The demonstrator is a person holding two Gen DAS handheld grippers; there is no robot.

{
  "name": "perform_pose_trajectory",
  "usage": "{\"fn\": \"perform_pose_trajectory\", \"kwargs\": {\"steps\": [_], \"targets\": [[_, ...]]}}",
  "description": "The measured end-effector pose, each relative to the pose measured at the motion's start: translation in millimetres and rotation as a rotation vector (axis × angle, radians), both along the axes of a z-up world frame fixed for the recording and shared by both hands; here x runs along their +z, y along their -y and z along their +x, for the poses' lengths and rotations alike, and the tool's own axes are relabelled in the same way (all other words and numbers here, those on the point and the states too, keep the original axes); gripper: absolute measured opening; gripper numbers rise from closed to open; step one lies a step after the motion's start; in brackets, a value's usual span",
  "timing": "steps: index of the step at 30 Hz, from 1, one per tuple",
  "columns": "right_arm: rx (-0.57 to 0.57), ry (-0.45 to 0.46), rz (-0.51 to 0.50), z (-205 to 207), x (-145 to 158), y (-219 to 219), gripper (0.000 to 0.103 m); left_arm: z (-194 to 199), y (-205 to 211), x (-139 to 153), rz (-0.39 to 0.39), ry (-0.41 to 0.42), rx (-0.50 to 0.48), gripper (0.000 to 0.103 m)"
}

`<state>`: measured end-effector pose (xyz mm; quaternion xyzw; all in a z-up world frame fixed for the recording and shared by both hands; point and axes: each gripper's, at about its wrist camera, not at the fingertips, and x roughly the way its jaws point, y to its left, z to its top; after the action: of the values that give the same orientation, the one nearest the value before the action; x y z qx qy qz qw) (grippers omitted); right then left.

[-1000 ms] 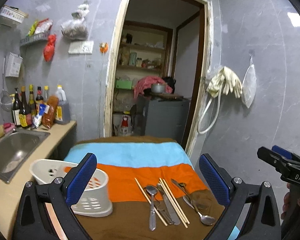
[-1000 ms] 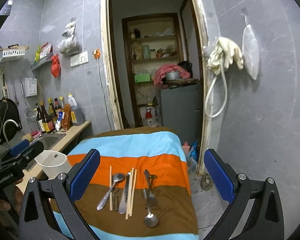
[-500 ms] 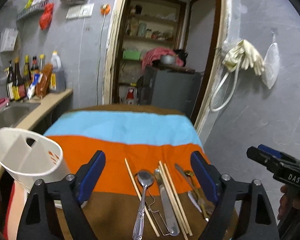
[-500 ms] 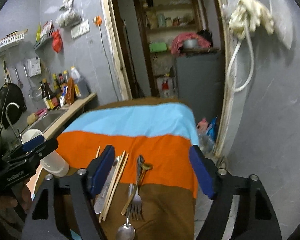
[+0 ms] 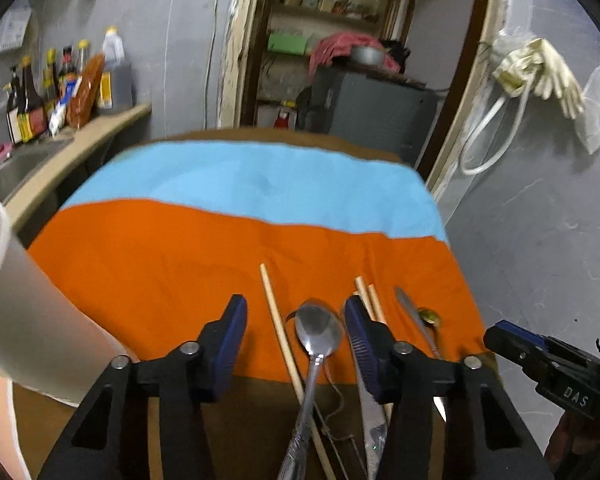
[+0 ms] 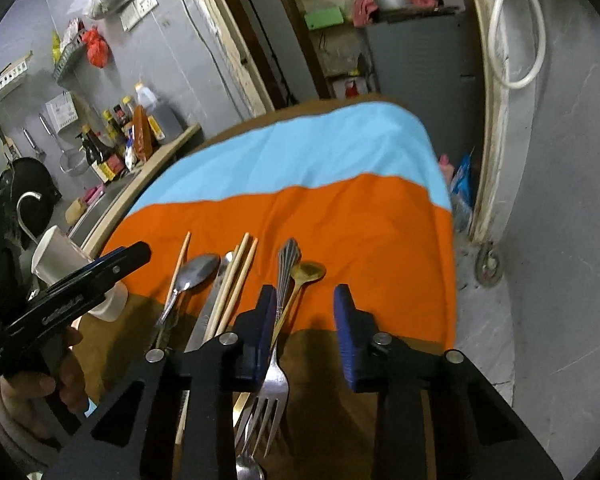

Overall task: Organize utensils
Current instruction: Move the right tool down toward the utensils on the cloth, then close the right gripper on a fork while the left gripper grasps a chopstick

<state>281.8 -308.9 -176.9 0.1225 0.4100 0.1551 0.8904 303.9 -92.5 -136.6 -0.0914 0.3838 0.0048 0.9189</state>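
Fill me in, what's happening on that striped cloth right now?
A person holds a claw in each hand over cutlery laid on the orange, blue and brown striped cloth. The left claw straddles the silver metal spoon and a wooden chopstick; the right claw hangs beside the silver fork. Both have just been closing, gripping nothing yet. The white plastic utensil holder stands at the left.

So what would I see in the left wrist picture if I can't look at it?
The left gripper hangs over a silver spoon and a chopstick on a striped cloth, its jaws just closing, gripping nothing. A white holder stands left.
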Motion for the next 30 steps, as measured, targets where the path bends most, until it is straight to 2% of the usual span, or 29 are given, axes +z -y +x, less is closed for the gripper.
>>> {"fn": "perform_pose_trajectory", "kwargs": {"steps": [4, 7, 14, 16, 28, 30], "targets": [[0.021, -0.035, 0.014, 7, -14, -4, 0.02, 14, -4, -13, -0.017, -0.068, 0.025, 0.034], [0.026, -0.056, 0.028, 11, -22, -6, 0.02, 22, -8, -22, -0.041, -0.115, 0.044, 0.029], [0.057, -0.104, 0.059, 19, -33, -9, 0.018, 33, -18, -34, -0.099, -0.164, 0.05, 0.018], [0.066, -0.117, 0.064, 22, -37, -8, 0.014, 38, -19, -40, -0.127, -0.2, 0.049, 0.017], [0.069, -0.219, 0.178, 42, -57, -8, 0.014, 53, -31, -46, -0.265, -0.239, 0.06, 0.016], [0.068, -0.226, 0.189, 44, -58, -9, 0.014, 55, -32, -47, -0.276, -0.242, 0.064, 0.012]]}}
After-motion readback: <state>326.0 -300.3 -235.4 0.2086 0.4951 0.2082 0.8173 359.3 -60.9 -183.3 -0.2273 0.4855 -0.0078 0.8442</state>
